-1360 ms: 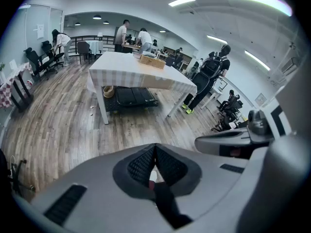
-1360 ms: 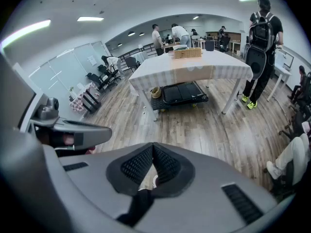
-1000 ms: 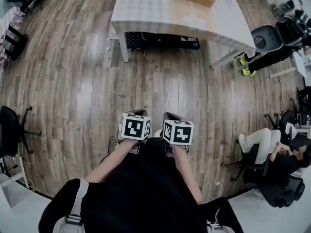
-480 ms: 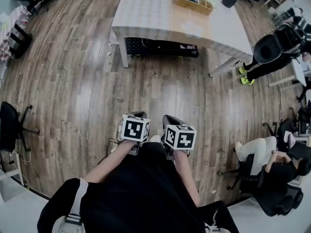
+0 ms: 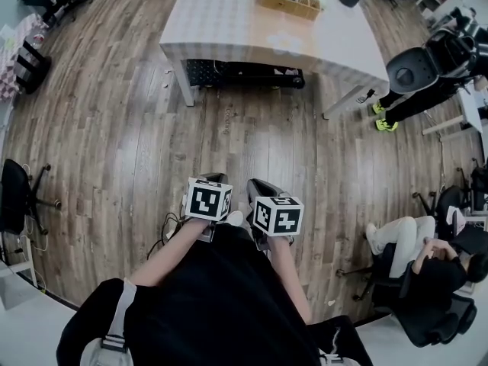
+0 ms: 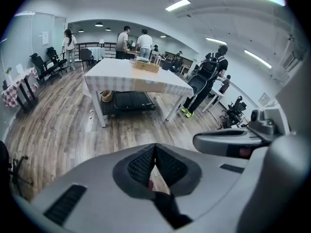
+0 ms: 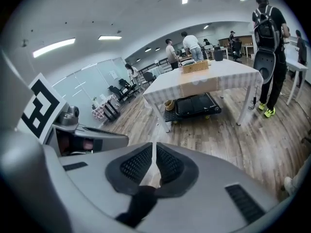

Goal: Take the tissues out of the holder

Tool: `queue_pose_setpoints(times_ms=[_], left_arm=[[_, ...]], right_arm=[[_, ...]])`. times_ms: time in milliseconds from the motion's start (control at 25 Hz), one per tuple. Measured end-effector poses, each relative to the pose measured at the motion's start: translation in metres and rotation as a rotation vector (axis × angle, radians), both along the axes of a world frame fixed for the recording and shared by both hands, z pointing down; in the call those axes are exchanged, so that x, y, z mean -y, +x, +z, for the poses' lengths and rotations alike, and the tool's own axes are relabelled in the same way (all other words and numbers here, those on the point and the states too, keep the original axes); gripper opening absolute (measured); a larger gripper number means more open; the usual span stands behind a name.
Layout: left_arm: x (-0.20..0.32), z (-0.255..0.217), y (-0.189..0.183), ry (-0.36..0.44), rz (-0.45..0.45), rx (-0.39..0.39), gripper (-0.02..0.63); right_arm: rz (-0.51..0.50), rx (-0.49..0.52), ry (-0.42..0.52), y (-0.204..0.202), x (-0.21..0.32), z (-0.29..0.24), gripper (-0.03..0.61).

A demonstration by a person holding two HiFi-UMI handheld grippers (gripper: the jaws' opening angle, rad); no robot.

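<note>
A wooden holder (image 5: 288, 4) stands on the far side of a white table (image 5: 229, 29); whether it holds tissues is too small to tell. The same holder (image 6: 146, 66) is small and distant in the left gripper view, and the holder (image 7: 195, 67) is just as far in the right gripper view. My left gripper (image 5: 216, 179) and right gripper (image 5: 260, 184) hang side by side over the wood floor, well short of the table. Both are shut with nothing between the jaws, as the left gripper (image 6: 155, 147) and right gripper (image 7: 154, 146) show up close.
A black wheeled cart (image 5: 244, 73) sits under the table. One person with a backpack (image 6: 209, 76) stands right of the table and another person (image 5: 415, 239) sits at the right. Office chairs (image 5: 15, 197) line the left side. More people stand beyond the table.
The table has drawn a little closer and shifted left in the head view. Both grippers have moved forward together and stayed shut.
</note>
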State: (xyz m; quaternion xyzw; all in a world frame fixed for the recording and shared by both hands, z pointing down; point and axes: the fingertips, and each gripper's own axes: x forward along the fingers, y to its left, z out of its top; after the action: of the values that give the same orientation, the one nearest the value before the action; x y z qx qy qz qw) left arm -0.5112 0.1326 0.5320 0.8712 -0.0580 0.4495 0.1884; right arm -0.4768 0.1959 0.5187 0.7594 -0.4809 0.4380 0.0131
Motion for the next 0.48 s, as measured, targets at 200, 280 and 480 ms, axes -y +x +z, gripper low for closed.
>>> queue_pose_setpoints(times_ms=[200, 280, 480], left_arm=[[-0.012, 0.005, 0.008, 0.02, 0.012, 0.028, 0.009], [-0.015, 0.005, 0.012, 0.016, 0.014, 0.036, 0.009], [-0.019, -0.001, 0.037, 0.02, 0.044, 0.016, 0.009]], right_arm=[[0.013, 0.04, 0.067, 0.002, -0.007, 0.002, 0.034], [0.018, 0.04, 0.08, 0.008, -0.01, 0.001, 0.043], [0.057, 0.025, 0.079, 0.03, -0.021, 0.005, 0.058]])
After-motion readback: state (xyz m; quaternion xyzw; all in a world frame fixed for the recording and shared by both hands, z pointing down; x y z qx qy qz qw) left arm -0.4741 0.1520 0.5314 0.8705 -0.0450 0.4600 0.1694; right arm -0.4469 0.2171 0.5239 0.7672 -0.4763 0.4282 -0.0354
